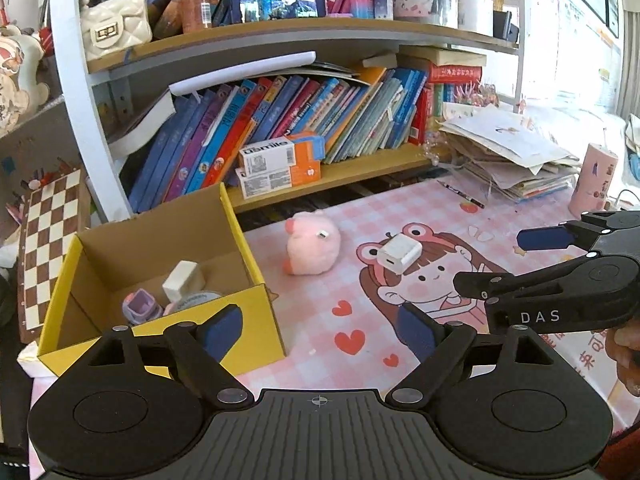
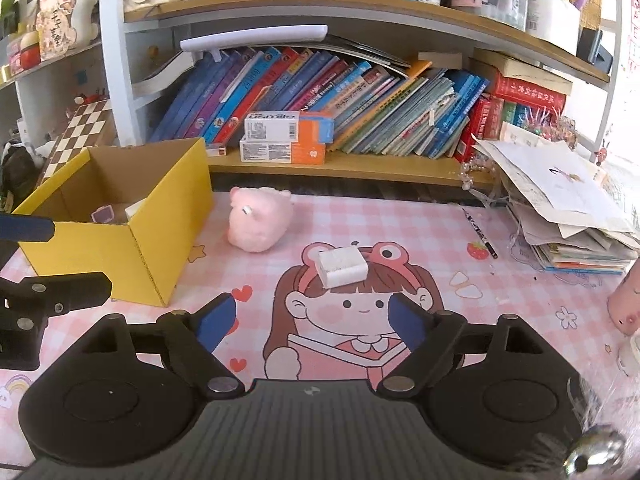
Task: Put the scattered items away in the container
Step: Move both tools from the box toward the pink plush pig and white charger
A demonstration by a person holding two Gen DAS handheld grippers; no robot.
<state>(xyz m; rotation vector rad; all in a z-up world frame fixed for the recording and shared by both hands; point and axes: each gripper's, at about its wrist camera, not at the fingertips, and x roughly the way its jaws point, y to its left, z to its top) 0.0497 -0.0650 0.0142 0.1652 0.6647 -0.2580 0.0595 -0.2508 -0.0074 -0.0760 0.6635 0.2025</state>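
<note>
I note both grippers, left and right, fingers spread wide, empty; white charger, apparently, lies ahead on the surface.

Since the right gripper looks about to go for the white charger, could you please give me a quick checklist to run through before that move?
1. Right gripper open and empty: ok.
2. White charger free on the mat, nothing touching it: ok.
3. Charger lined up ahead between the right fingers: ok.
4. Left gripper open, clear of the charger: ok.
5. Yellow box open on top, with room inside: ok.
6. Pink plush off the path to the box: cannot tell.
</note>
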